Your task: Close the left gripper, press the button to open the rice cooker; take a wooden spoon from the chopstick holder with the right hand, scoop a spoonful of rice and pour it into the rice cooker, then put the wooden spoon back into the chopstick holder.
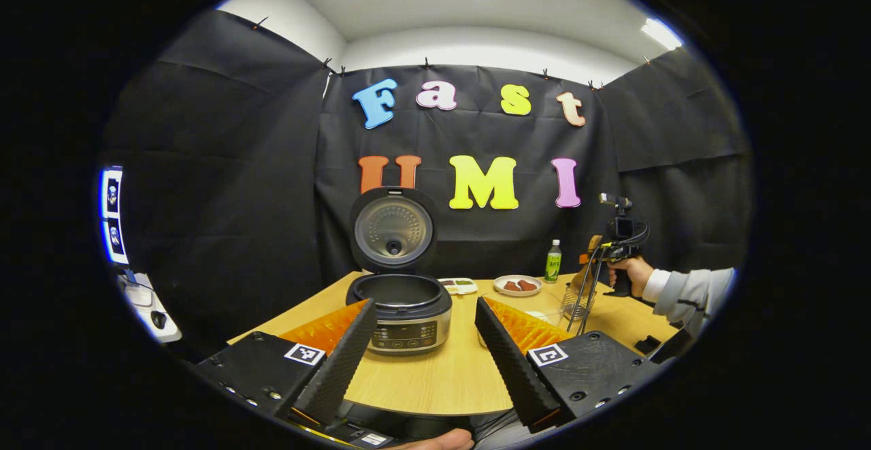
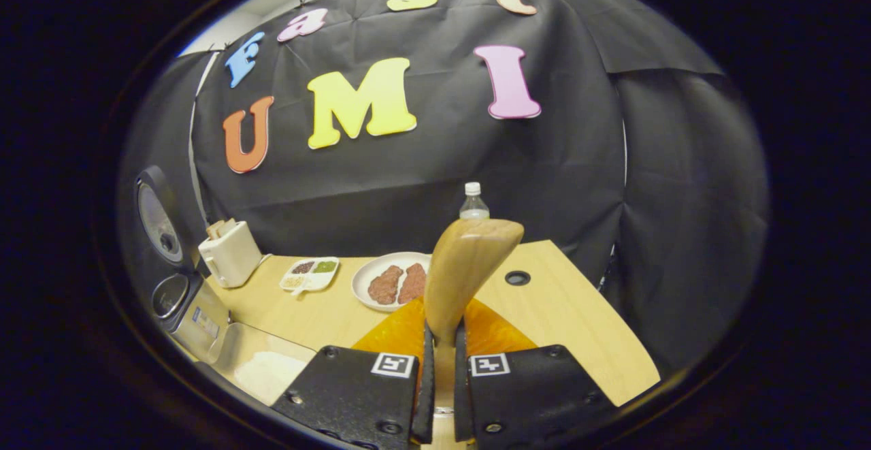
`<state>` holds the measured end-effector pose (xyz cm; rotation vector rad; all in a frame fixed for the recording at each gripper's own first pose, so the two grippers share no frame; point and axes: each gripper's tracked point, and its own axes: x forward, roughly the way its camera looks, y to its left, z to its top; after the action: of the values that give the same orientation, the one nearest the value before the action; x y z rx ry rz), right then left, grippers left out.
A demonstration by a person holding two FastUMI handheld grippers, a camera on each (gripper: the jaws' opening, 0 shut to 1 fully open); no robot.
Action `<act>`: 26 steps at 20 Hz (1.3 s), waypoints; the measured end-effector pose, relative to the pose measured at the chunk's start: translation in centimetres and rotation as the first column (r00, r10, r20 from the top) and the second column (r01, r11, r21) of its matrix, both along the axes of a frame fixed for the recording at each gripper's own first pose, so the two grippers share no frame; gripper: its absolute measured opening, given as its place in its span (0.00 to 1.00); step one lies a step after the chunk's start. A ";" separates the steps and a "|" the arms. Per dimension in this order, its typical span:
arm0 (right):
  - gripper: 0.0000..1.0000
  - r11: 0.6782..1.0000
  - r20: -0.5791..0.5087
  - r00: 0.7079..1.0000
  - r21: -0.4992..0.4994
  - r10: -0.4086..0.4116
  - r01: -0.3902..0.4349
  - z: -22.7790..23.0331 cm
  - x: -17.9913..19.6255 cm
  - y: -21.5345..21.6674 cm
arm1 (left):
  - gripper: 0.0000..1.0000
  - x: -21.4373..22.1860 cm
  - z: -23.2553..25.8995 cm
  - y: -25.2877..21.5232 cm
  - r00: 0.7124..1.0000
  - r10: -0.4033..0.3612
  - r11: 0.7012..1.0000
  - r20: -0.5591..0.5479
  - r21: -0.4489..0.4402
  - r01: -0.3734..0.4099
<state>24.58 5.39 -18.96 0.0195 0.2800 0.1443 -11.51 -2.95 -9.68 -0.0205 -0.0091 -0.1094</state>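
The rice cooker (image 1: 403, 310) stands on the wooden table with its lid (image 1: 393, 229) swung up and the inner pot showing. My left gripper (image 1: 425, 368) hangs open in front of it, a little back from the table's near edge, holding nothing. Far right in that view, a hand holds my right gripper (image 1: 616, 246) above the wire chopstick holder (image 1: 578, 300). In the right gripper view my right gripper (image 2: 440, 361) is shut on the handle of the wooden spoon (image 2: 469, 266), whose bowl points up and forward. A clear box of white rice (image 2: 262, 368) lies low at the left, beside the cooker (image 2: 184, 307).
A plate of brown meat (image 2: 391, 280), a small divided dish (image 2: 309, 274), a white appliance (image 2: 230, 251) and a bottle (image 2: 473, 201) stand toward the table's back. A round hole (image 2: 517, 278) is cut in the tabletop. Dark utensils stick up from the chopstick holder.
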 end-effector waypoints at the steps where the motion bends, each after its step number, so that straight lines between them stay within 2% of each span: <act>1: 0.18 1.000 -0.010 1.000 0.011 0.007 -0.007 -0.2 0.0 0.1 | 0.93 0.7 0.5 -0.1 1.000 0.000 1.000 0.008 0.000 0.000; 4: 0.58 1.000 0.006 1.000 0.007 -0.024 0.024 0.7 -0.1 -0.9 | 0.94 2.9 1.6 -1.6 0.999 -0.049 0.998 0.020 -0.048 0.049; 5: 0.60 0.999 0.027 0.999 -0.009 -0.040 0.040 1.1 -0.1 -1.5 | 0.94 3.6 1.4 -2.3 0.997 -0.075 0.995 0.007 -0.072 0.075; 6: 0.84 0.998 0.043 0.997 -0.021 -0.056 0.057 1.6 -0.3 -2.0 | 0.94 4.1 1.4 -2.7 0.995 -0.098 0.991 -0.002 -0.090 0.097; 8: 0.89 0.997 0.073 0.994 -0.016 -0.077 0.078 3.0 -1.1 -2.6 | 0.94 5.7 1.1 -2.1 0.996 -0.090 0.992 -0.028 -0.096 0.087; 9: 0.87 0.996 0.074 0.994 -0.014 -0.082 0.084 3.4 -1.7 -2.7 | 0.94 6.4 1.0 -1.7 0.996 -0.079 0.993 -0.040 -0.096 0.075; 10: 0.96 0.996 0.080 0.993 -0.012 -0.088 0.089 4.0 -2.4 -2.7 | 0.94 7.3 1.1 -1.6 0.996 -0.071 0.993 -0.051 -0.094 0.066; 11: 1.00 0.996 0.084 0.992 -0.006 -0.093 0.094 4.5 -3.1 -2.8 | 0.94 8.2 1.3 -1.3 0.997 -0.063 0.995 -0.054 -0.084 0.059; 15: 1.00 0.998 0.096 0.994 0.050 -0.050 0.046 6.6 -7.0 -1.6 | 0.94 11.6 2.6 0.5 0.998 0.002 1.000 -0.069 -0.023 -0.003; 16: 0.94 0.998 0.105 0.994 0.059 -0.028 0.022 7.1 -8.2 -1.0 | 0.94 12.3 3.1 0.4 0.997 -0.001 1.000 -0.073 -0.024 0.000; 17: 0.94 0.998 0.124 0.992 0.066 -0.006 -0.002 7.8 -9.5 -0.3 | 0.94 13.0 3.9 0.4 0.998 0.000 1.000 -0.067 -0.025 -0.002; 18: 1.00 0.998 0.142 0.990 0.065 0.014 -0.023 8.3 -10.9 0.3 | 0.94 13.7 4.6 0.2 0.998 -0.004 1.000 -0.060 -0.021 0.003; 19: 0.94 0.997 0.160 0.986 0.060 0.037 -0.047 8.8 -12.3 0.8 | 0.94 14.2 5.3 0.0 0.999 -0.012 1.000 -0.049 -0.010 0.011; 20: 0.94 0.996 0.180 0.982 0.059 0.056 -0.068 9.3 -13.8 1.5 | 0.94 14.7 6.2 -0.1 1.000 -0.017 1.000 -0.027 0.004 0.017; 21: 1.00 0.995 0.195 0.978 0.053 0.070 -0.082 9.8 -15.2 1.7 | 0.94 15.2 7.2 -0.1 1.000 -0.010 1.000 -0.005 0.021 0.010; 22: 0.93 0.996 0.207 0.976 0.053 0.061 -0.074 10.2 -16.4 1.6 | 0.94 15.8 7.9 0.2 1.000 0.001 0.999 0.001 0.036 -0.001; 23: 0.93 0.996 0.219 0.974 0.052 0.058 -0.071 10.5 -17.8 1.5 | 0.94 16.3 8.5 0.1 1.000 0.005 0.999 -0.002 0.053 -0.005; 24: 1.00 0.997 0.232 0.971 0.047 0.054 -0.067 10.8 -18.9 1.4 | 0.94 16.6 9.5 0.0 1.000 0.004 0.998 0.009 0.061 -0.005; 26: 1.00 0.996 0.246 0.967 0.048 0.063 -0.077 11.0 -21.0 1.3 | 0.94 17.2 11.7 -0.2 1.000 0.013 0.997 0.024 0.076 -0.015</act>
<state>3.58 6.69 -7.91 0.0480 0.0299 0.2225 5.68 -3.12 2.05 0.0570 -0.0285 -0.0957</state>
